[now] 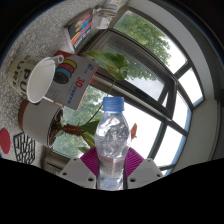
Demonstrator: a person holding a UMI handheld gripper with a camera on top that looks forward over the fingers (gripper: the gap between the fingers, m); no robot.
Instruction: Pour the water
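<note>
A clear plastic water bottle (112, 140) with a blue cap stands upright between my fingers. My gripper (112, 168) is shut on the bottle, its magenta pads (90, 160) pressing on both sides of the lower body. The view is tilted. A white cup (40, 80) lies beyond the bottle to the left, its mouth facing the camera. The bottle's base is hidden below the fingers.
A white box with red and coloured print (75, 80) sits beside the cup. A potted plant with green leaves (105, 68) stands before a large window (150, 70). Another white cup (38, 120) and a black wire holder (24, 150) are at the left.
</note>
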